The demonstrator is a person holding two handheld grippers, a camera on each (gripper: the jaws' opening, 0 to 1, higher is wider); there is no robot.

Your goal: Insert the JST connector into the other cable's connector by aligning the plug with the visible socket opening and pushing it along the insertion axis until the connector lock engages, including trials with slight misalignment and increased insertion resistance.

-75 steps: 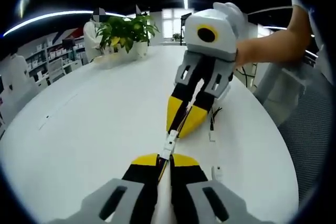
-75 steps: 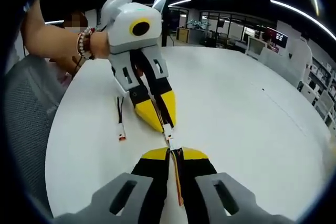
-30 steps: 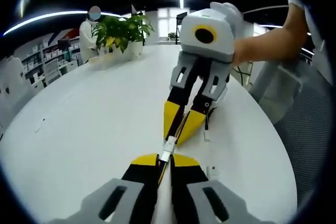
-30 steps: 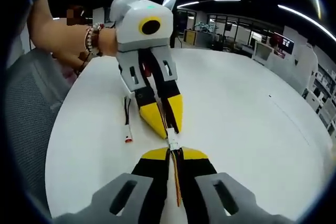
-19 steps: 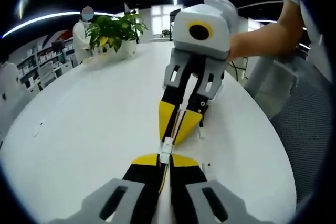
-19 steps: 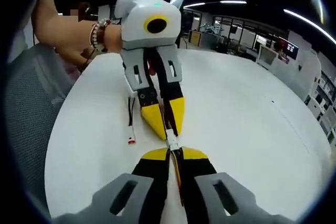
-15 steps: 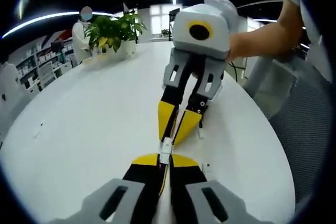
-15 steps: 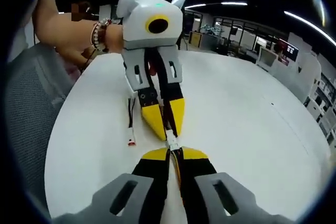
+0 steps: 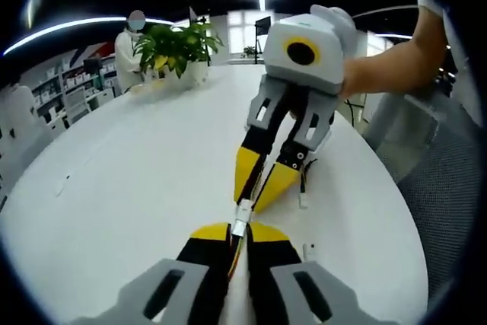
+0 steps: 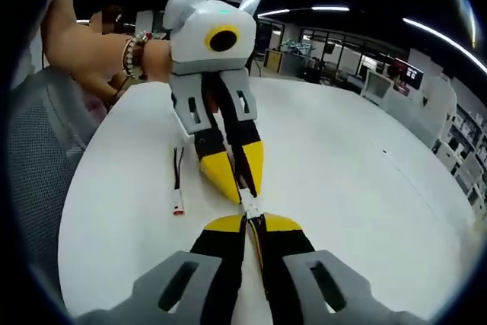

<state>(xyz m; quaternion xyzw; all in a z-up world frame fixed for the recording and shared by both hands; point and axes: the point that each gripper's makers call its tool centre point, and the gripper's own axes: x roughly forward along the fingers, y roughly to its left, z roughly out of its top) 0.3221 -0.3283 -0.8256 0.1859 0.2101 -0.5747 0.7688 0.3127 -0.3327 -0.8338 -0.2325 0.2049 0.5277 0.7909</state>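
Two mated connectors (image 9: 240, 212) lengthwise between opposing tongs (image 9: 237, 231).

The left gripper view looks forward along its own jaws, low over the white table (image 9: 129, 165), toward a plant (image 9: 179, 45) at the far edge. The right gripper view looks the opposite way, low over the same table (image 10: 342, 157), toward desks and shelves. The two cameras face each other at close range: each view has the other gripper (image 9: 256, 186) (image 10: 237, 178) tip to tip with its own, and they share the table stretch between.
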